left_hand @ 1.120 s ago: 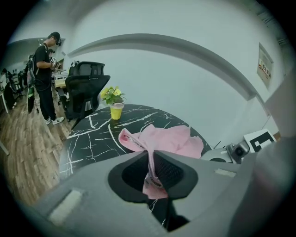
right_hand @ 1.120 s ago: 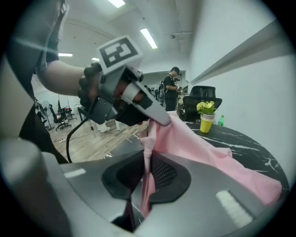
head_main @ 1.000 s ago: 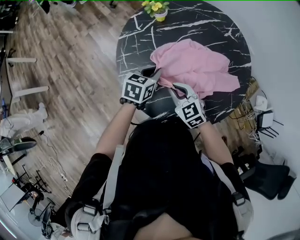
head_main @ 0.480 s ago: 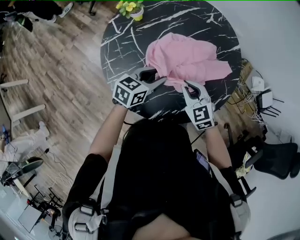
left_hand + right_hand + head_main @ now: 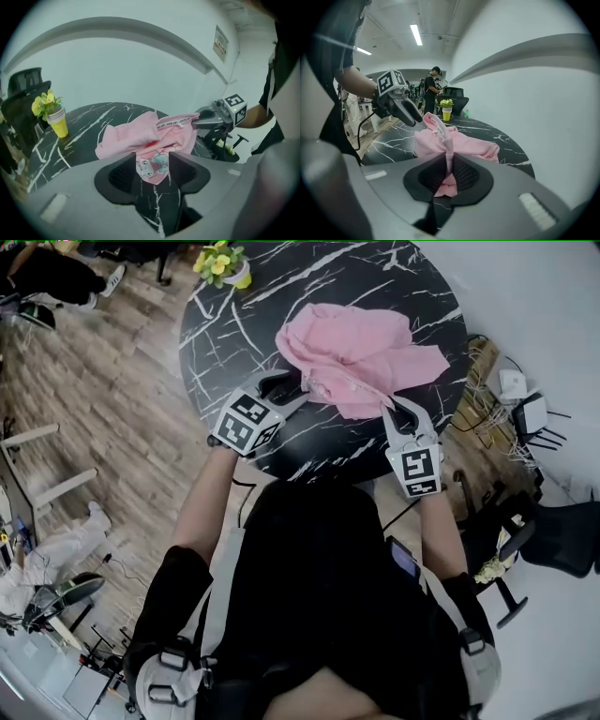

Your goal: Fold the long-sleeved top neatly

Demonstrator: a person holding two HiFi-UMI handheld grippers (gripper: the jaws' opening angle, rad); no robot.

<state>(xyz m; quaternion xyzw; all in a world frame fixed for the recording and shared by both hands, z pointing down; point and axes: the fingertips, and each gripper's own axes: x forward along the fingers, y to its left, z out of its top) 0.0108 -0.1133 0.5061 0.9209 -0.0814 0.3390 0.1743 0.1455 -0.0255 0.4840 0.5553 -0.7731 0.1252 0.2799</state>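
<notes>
- Head view: the pink long-sleeved top (image 5: 361, 352) lies bunched on the marble table (image 5: 225, 334). The left gripper (image 5: 292, 390) and right gripper (image 5: 398, 411) work its near edge, probably to spread it out.
- Left gripper view: the jaws have just been opening and stand apart, with printed fabric between them, unpinched.
- Right gripper view: the jaws are clenched on a pink edge, keeping it stretched.

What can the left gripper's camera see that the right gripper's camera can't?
Only the left gripper view shows the cartoon print on the pink top, seen between the jaws of the left gripper, which have just been opening and stand apart, plus a wall sign. Only the right gripper view shows people standing far back, ceiling lights, and the right gripper shut on a pink fold. Both show the top, the black marble table and the yellow flower pot.
</notes>
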